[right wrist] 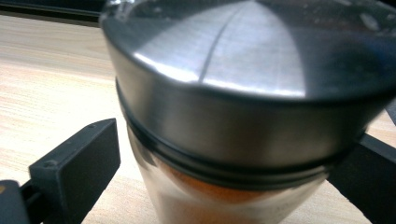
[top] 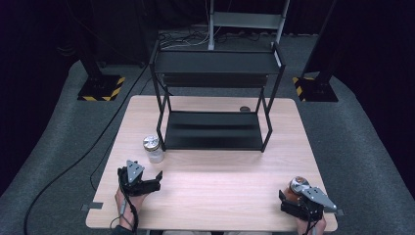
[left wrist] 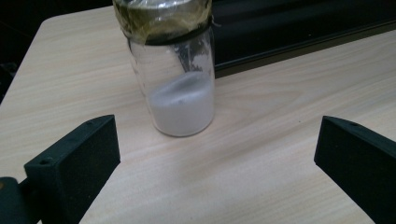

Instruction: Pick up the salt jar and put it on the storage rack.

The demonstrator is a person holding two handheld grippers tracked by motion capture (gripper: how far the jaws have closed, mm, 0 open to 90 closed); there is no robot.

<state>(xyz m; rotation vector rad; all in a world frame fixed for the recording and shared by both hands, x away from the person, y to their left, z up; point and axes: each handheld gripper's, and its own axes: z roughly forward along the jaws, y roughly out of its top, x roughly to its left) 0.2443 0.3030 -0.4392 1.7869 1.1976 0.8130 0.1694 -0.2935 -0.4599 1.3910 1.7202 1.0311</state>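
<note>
A clear glass jar [top: 153,148] with a metal lid and white powder in it stands on the wooden table [top: 220,186], near the shelf's front left leg. My left gripper [top: 157,181] is just short of it and open; in the left gripper view that jar [left wrist: 180,93] stands upright beyond my left gripper [left wrist: 217,163], apart from both jaws. At the table's front right corner a jar of orange powder [top: 297,185] with a steel lid [right wrist: 243,93] sits between the jaws of my right gripper [top: 296,193]. A small gap shows at the left jaw, so the gripper [right wrist: 224,158] is open around the jar.
A black two-tier metal shelf [top: 215,129] stands on the back half of the table, both tiers bare. A small dark round object [top: 244,108] lies behind its lower tier. Stands with yellow-and-black bases [top: 100,88] and cables sit on the grey floor.
</note>
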